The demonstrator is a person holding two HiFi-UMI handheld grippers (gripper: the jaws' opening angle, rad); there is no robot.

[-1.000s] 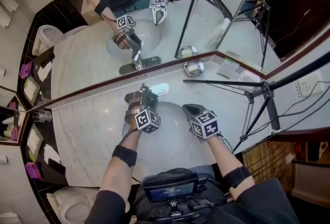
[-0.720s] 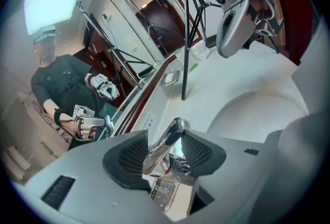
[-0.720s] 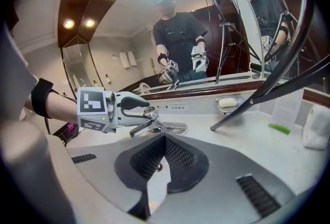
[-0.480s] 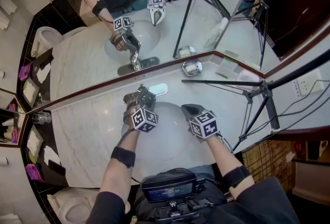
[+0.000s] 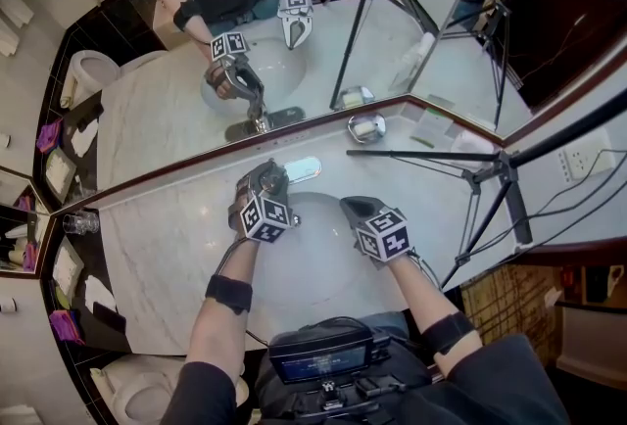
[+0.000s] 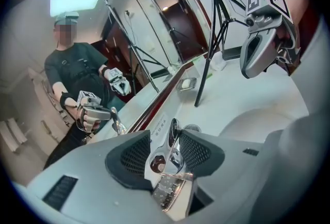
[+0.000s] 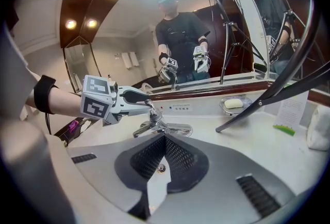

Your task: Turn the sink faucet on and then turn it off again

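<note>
Faucet (image 5: 300, 166) is standing at the back rim of the sink basin (image 5: 318, 252), on the marble surface (image 5: 162, 237) just below the mirror (image 5: 176, 90), as the head view is showing. The left gripper (image 5: 266, 176) is reaching across the basin onto the faucet and covering its top from above. The right gripper (image 5: 348, 207) is hovering over the basin's right side, near the faucet but apart from it. A soap dish (image 5: 366, 128) is sitting against the mirror, and a tripod (image 5: 495, 180) is spreading its legs over the right end of the surface.

The left gripper view is showing the 2 jaws partly open with the chrome faucet handle (image 6: 172, 162) sitting between them. They have just been closing, and both pads appear to be lying against the metal. The right gripper (image 6: 249, 67) is hanging in the air at upper right.

The right gripper view is showing that gripper's own jaws meeting at the tips with nothing between them, while the basin's drain (image 7: 161, 168) is peeking through the gap lower down. Beyond them, the left gripper (image 7: 146, 99) is clasping the upright faucet handle (image 7: 150, 108) above the flat spout (image 7: 178, 129).
</note>
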